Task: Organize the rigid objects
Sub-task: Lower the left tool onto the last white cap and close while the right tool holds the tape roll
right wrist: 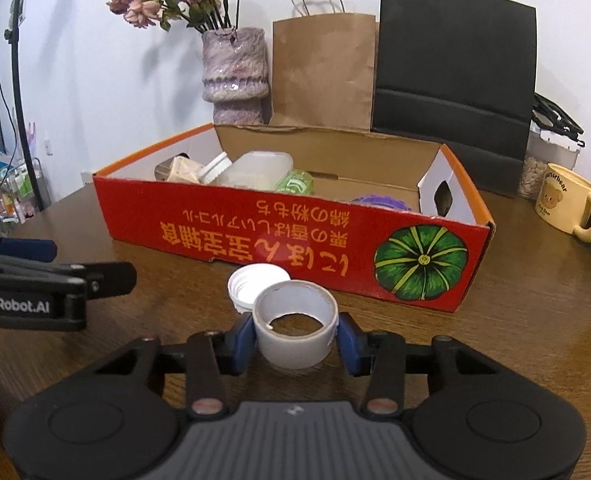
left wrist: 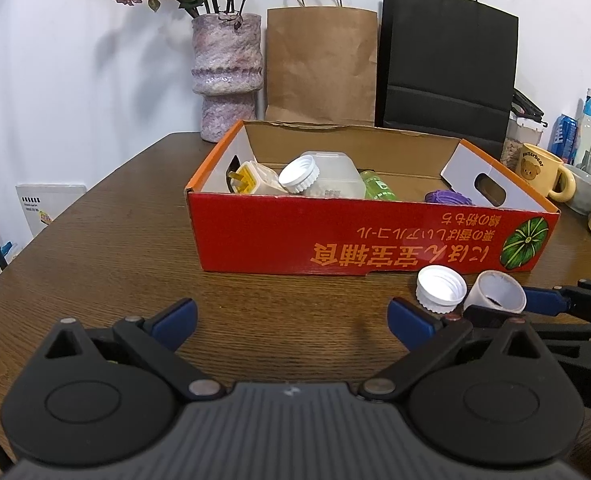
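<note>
A red cardboard box (left wrist: 335,236) (right wrist: 279,240) stands open on the brown table (left wrist: 115,248). Inside lie a white plug (left wrist: 251,180), a clear plastic jar with a white lid (left wrist: 319,176), a green item (left wrist: 377,186) and a purple item (left wrist: 447,197). My right gripper (right wrist: 295,338) is shut on a white tape roll (right wrist: 295,340) (left wrist: 495,292) in front of the box. A white cap (left wrist: 440,288) (right wrist: 251,282) lies on the table beside the roll. My left gripper (left wrist: 293,320) is open and empty, low over the table left of the roll.
A purple vase with dried flowers (left wrist: 227,76), a brown paper bag (left wrist: 321,64) and a black paper bag (left wrist: 447,68) stand behind the box. A yellow bear mug (left wrist: 543,170) (right wrist: 567,200), bottles and a can (left wrist: 563,136) stand at the right.
</note>
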The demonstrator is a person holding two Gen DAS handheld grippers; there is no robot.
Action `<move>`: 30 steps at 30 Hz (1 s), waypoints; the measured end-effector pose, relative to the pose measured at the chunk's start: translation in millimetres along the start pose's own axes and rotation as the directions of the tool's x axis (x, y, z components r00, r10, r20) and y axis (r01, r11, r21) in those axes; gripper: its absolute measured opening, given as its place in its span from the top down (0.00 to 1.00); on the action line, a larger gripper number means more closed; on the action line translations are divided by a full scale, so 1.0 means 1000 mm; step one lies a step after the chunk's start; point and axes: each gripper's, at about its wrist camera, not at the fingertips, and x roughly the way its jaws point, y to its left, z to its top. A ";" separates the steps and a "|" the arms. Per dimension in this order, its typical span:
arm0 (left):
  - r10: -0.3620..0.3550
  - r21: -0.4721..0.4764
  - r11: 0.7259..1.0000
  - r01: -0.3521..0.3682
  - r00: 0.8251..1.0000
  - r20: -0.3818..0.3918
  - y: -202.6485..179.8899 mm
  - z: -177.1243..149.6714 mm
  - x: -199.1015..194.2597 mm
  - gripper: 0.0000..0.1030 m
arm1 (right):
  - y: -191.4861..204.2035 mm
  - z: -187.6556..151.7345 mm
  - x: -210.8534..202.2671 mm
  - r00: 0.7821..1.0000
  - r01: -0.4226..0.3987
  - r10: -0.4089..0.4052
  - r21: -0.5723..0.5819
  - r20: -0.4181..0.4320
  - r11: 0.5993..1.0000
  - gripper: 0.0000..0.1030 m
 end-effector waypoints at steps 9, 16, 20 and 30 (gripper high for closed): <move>0.009 0.006 1.000 -0.009 1.000 -0.014 -0.005 0.000 0.006 0.00 | -0.001 0.000 -0.007 0.999 0.015 -0.015 -0.002 0.044 1.000 0.58; 0.011 0.013 1.000 -0.011 1.000 -0.014 -0.015 0.001 0.010 0.00 | -0.009 0.002 -0.012 0.997 0.021 -0.021 0.007 0.070 1.000 0.58; 0.012 0.011 1.000 -0.012 1.000 -0.017 -0.022 0.002 0.012 0.00 | -0.015 0.003 -0.015 0.996 0.023 -0.024 0.013 0.083 1.000 0.58; 0.004 0.021 1.000 -0.004 1.000 -0.028 -0.047 0.005 0.020 0.00 | -0.032 0.004 -0.020 0.994 0.040 -0.041 0.013 0.104 0.999 0.58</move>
